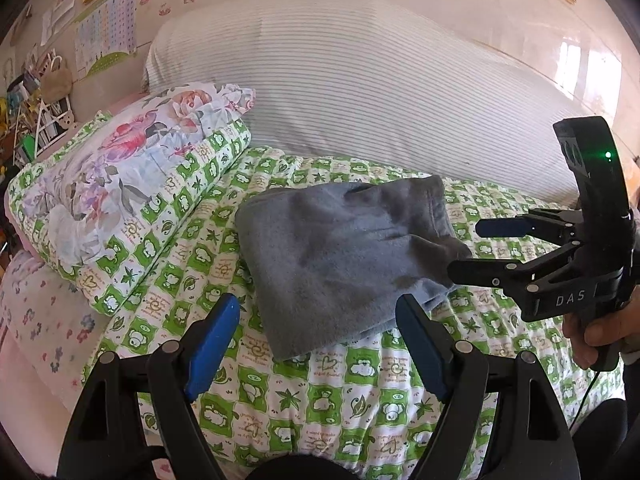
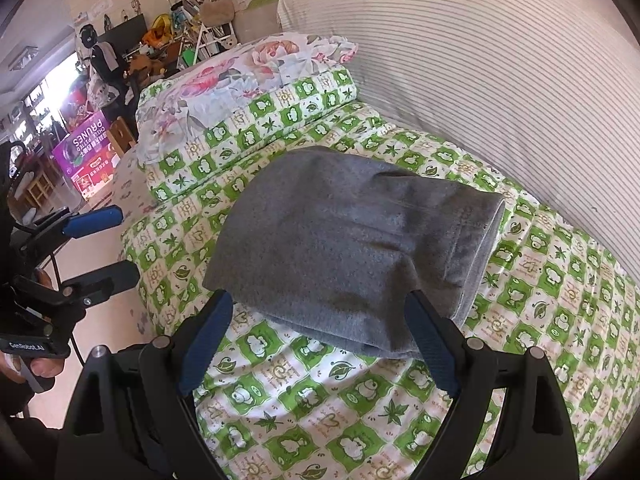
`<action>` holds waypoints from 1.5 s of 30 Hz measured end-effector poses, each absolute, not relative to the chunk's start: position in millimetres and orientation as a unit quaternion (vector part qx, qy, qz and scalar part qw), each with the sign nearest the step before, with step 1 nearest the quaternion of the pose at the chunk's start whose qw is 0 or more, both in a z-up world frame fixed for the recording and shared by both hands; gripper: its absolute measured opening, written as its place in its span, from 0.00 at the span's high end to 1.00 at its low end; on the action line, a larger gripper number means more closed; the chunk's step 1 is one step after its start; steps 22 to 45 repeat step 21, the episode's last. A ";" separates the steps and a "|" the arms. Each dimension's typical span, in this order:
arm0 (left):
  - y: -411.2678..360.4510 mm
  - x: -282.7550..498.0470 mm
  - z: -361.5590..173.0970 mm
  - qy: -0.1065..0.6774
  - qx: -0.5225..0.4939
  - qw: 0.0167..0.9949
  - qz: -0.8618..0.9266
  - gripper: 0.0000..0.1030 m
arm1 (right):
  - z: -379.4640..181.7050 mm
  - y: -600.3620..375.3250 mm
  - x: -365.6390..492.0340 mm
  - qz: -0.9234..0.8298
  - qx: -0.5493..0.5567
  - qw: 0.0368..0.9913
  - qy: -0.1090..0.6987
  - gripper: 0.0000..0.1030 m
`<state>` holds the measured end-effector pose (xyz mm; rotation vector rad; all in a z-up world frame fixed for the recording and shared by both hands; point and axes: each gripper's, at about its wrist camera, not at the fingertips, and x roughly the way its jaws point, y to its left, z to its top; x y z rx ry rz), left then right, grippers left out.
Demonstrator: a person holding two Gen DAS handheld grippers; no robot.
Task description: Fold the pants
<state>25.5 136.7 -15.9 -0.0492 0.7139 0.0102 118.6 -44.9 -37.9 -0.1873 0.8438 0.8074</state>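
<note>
The grey pants [image 1: 340, 256] lie folded into a compact rectangle on the green-and-white patterned bed cover [image 1: 320, 400]. They also show in the right wrist view [image 2: 344, 248]. My left gripper [image 1: 318, 304] is open and empty, just short of the pants' near edge. It shows at the left of the right wrist view [image 2: 120, 240]. My right gripper [image 2: 320, 300] is open, its fingertips at the near edge of the bundle, holding nothing. It shows at the right of the left wrist view [image 1: 464, 248], open beside the pants' right end.
A floral pillow on a folded quilt [image 1: 132, 188] lies left of the pants. A large striped cushion [image 1: 360, 80] stands behind against the wall. The bed's left edge drops to the floor [image 2: 104, 320]. Cluttered shelves and boxes [image 2: 84, 148] stand far left.
</note>
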 end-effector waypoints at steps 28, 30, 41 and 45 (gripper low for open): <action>144.9 36.0 -15.1 0.338 -0.041 0.940 0.020 0.21 | -49.1 -38.8 131.8 0.390 -0.062 0.825 0.404 0.14; 144.9 36.0 -15.1 0.338 -0.041 0.940 0.020 0.21 | -49.1 -38.8 131.8 0.390 -0.062 0.825 0.404 0.14; 144.9 36.0 -15.1 0.338 -0.041 0.940 0.020 0.21 | -49.1 -38.8 131.8 0.390 -0.062 0.825 0.404 0.14; 144.9 36.0 -15.1 0.338 -0.041 0.940 0.020 0.21 | -49.1 -38.8 131.8 0.390 -0.062 0.825 0.404 0.14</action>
